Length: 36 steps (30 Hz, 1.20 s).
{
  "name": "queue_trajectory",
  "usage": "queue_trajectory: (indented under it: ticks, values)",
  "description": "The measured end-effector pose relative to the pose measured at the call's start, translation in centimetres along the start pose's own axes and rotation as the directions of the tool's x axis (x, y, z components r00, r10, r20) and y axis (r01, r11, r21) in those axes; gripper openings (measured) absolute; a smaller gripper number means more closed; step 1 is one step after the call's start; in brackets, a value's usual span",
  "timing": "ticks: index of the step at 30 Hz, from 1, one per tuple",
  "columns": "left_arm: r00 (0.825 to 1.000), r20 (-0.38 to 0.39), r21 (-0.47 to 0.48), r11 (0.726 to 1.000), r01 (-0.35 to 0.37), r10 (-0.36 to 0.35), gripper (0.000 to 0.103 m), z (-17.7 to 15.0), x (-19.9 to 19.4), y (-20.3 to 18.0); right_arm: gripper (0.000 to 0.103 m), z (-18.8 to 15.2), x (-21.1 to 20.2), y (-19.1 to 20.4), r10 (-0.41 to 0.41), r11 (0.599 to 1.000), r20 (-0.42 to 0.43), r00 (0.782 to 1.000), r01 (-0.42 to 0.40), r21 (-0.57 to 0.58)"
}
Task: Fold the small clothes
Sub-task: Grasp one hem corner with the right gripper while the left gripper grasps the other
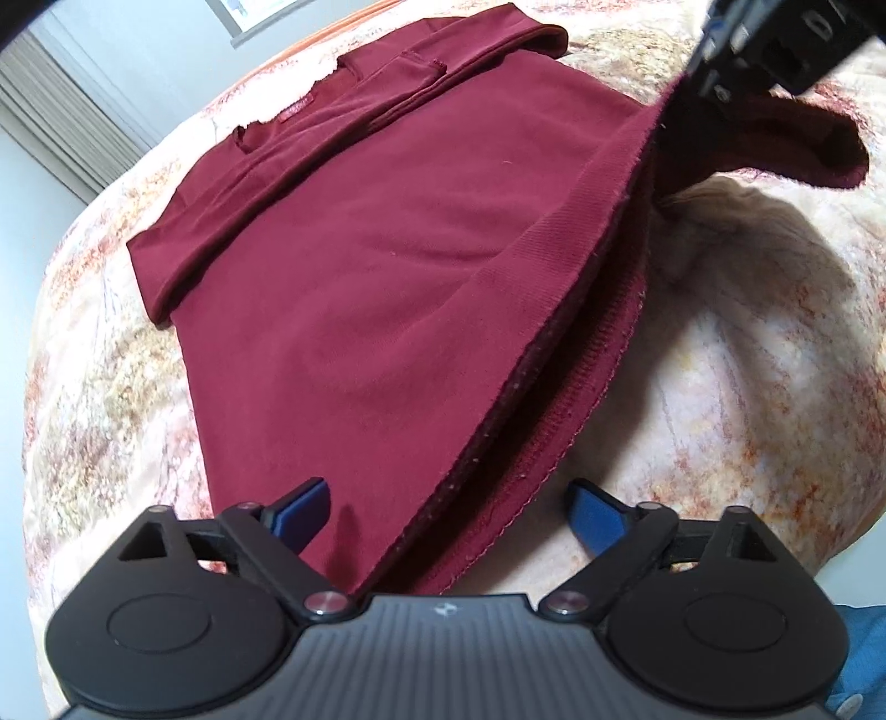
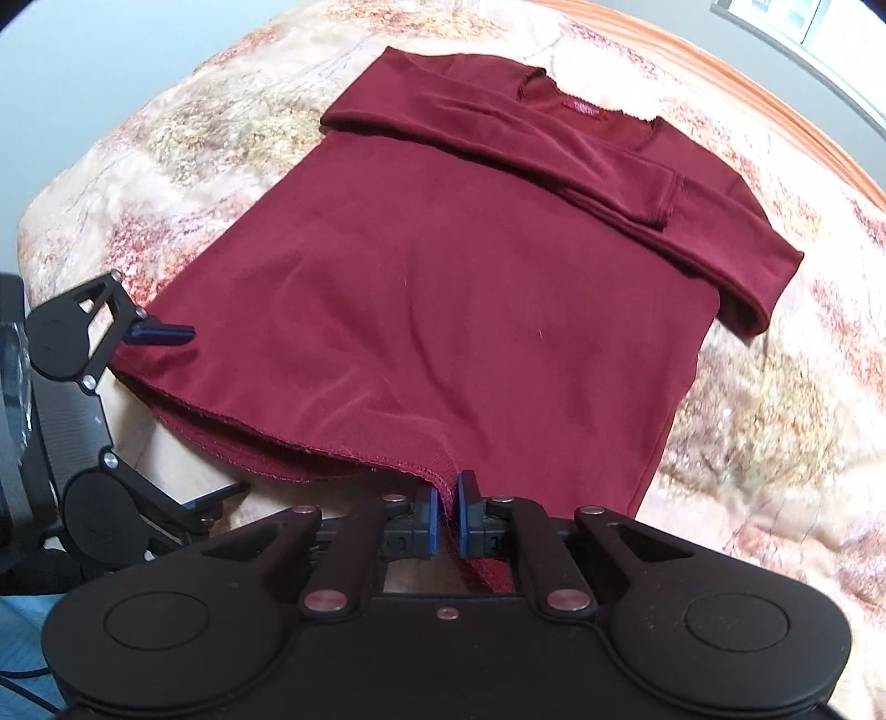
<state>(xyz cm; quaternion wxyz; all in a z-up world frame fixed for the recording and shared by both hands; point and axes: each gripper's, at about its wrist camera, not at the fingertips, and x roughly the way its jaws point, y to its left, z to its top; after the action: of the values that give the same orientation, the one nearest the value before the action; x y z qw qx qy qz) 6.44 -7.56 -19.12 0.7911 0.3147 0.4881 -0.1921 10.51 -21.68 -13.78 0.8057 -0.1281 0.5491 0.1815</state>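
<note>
A dark red long-sleeved top (image 2: 443, 288) lies flat on a patterned blanket, both sleeves folded across the chest near the collar. My right gripper (image 2: 448, 518) is shut on the top's bottom hem at one corner and lifts it a little; it also shows at the upper right of the left wrist view (image 1: 714, 72). My left gripper (image 1: 448, 515) is open, its blue pads either side of the hem's other corner (image 1: 476, 498), one pad above the cloth. It shows at the left of the right wrist view (image 2: 160, 332).
The blanket (image 2: 775, 421) with a beige and rust pattern covers the bed. An orange edge (image 2: 747, 94) runs along the far side. A wall and window (image 1: 243, 16) lie beyond. Blue fabric (image 1: 864, 664) shows at the near right.
</note>
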Motion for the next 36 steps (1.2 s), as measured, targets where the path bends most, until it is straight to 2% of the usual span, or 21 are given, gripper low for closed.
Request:
queue_trajectory:
  ticks: [4,7,11,12,16,19,22,23,24,26,27,30,34,36]
  values:
    - [1.0,0.025,0.035,0.999,-0.003,0.003,0.086,-0.2,-0.3,-0.5,0.006,0.5,-0.6,0.0,-0.003,1.0,0.013,1.0,0.004,-0.002]
    - [0.999,0.035,0.047,0.999,-0.005,0.004,0.077,-0.2,-0.3,-0.6,0.006,0.9,-0.9,0.0,-0.005,1.0,0.022,1.0,0.005,-0.007]
    - [0.999,0.036,0.032,0.999,-0.038,0.037,0.05,0.1,-0.4,0.0,0.006,1.2,-1.2,-0.4,-0.005,1.0,0.03,1.0,0.005,0.001]
    - [0.998,0.029,0.029,0.998,-0.055,0.054,0.048,0.2,-0.4,0.2,0.006,1.3,-1.3,-0.5,-0.001,1.0,0.033,0.999,0.0,0.009]
    - [0.996,0.005,0.028,0.995,-0.093,0.093,0.049,0.8,0.2,1.6,0.006,1.1,-1.7,-1.5,0.03,0.997,0.053,0.998,-0.033,0.063]
    - [0.998,-0.006,0.047,0.997,-0.055,0.055,0.061,0.7,0.4,2.7,0.006,1.0,-1.7,-2.2,0.04,0.994,0.053,0.998,-0.046,0.101]
    - [0.999,-0.015,0.084,0.995,-0.048,0.05,0.06,0.3,0.7,3.5,0.006,1.1,-1.6,-2.6,0.052,0.99,0.049,0.997,-0.058,0.132]
    - [0.999,-0.025,0.093,0.995,-0.045,0.048,0.053,0.2,0.8,3.8,0.006,1.1,-1.6,-2.7,0.053,0.989,0.048,0.997,-0.059,0.138]
    - [0.999,-0.034,0.097,0.995,-0.039,0.042,0.036,0.2,0.9,4.1,0.006,1.1,-1.6,-2.8,0.054,0.988,0.049,0.997,-0.06,0.141]
    - [0.998,-0.046,0.096,0.995,-0.028,0.033,0.012,0.0,0.8,4.8,0.006,1.0,-1.5,-2.9,0.053,0.988,0.043,0.998,-0.059,0.146]
    - [0.999,-0.045,0.089,0.996,-0.018,0.022,0.007,0.2,0.8,5.4,0.006,1.0,-1.4,-2.9,0.055,0.987,0.036,0.998,-0.06,0.15]
    - [0.999,-0.022,0.048,0.998,0.05,-0.049,0.003,1.0,0.2,7.6,0.006,0.7,-0.9,-2.8,0.055,0.986,0.011,0.998,-0.056,0.155]
    - [0.996,0.012,0.097,0.991,0.092,-0.094,0.003,2.7,-0.7,9.8,0.007,0.0,0.0,-2.3,0.04,0.989,-0.017,0.999,-0.037,0.142]
    - [0.991,0.013,0.111,0.985,0.131,-0.133,0.003,3.7,-1.1,10.9,0.012,-0.5,0.5,-2.1,0.031,0.989,-0.029,0.999,-0.027,0.144]
